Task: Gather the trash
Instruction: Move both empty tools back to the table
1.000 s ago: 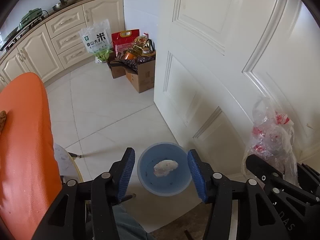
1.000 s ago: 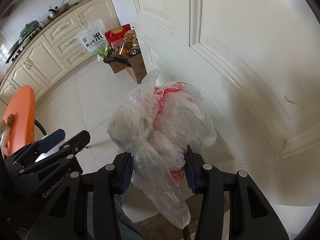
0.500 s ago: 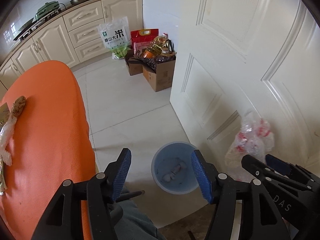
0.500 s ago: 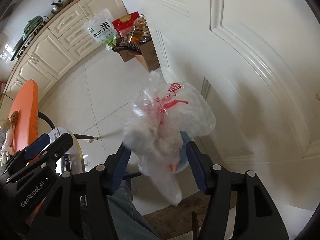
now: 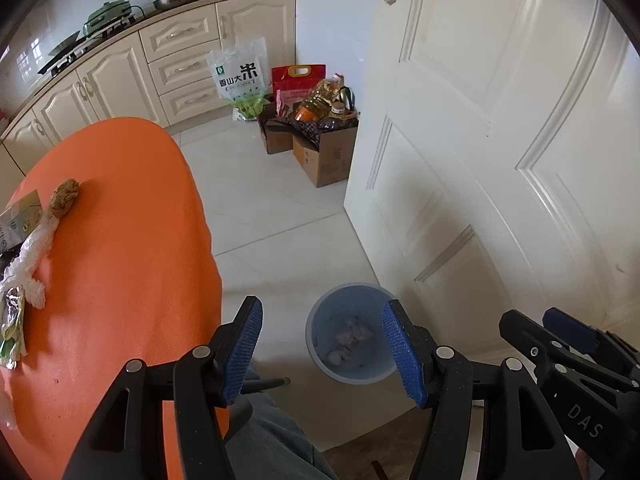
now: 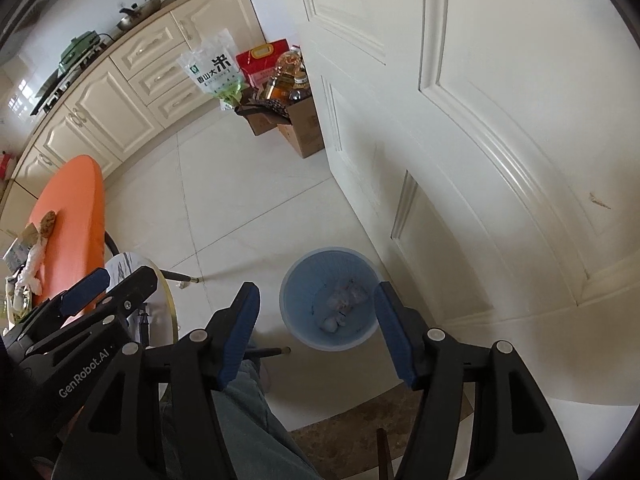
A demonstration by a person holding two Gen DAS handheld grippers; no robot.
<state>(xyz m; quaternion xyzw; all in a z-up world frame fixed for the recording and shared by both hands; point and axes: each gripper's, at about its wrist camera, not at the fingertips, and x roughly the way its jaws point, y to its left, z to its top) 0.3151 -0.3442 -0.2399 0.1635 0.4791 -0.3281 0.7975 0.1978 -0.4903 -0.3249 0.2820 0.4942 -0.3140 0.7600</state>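
A blue trash bin point(image 5: 318, 340) point(image 6: 298, 280) stands on the white floor by the door. A clear plastic bag of trash point(image 5: 354, 334) point(image 6: 344, 300) lies inside it. My left gripper point(image 5: 322, 354) is open and empty, high above the bin's left side. My right gripper point(image 6: 316, 330) is open and empty, above the bin. On the orange table point(image 5: 120, 240) lie a brown crumpled lump point(image 5: 64, 196), a twisted clear plastic wrapper point(image 5: 30, 256), a small carton point(image 5: 18, 216) and a foil packet point(image 5: 10, 320).
A white panelled door point(image 5: 480, 160) rises right of the bin. Cardboard boxes with oil bottles point(image 5: 320, 136) and a rice bag point(image 5: 240, 76) stand by cream cabinets point(image 5: 120, 80). A small round side table point(image 6: 160, 300) and my trouser leg point(image 6: 240, 420) are below.
My right gripper opened and the plastic bag dropped into the blue bin. Both grippers rose and drew back, with the left view swinging toward the orange table.
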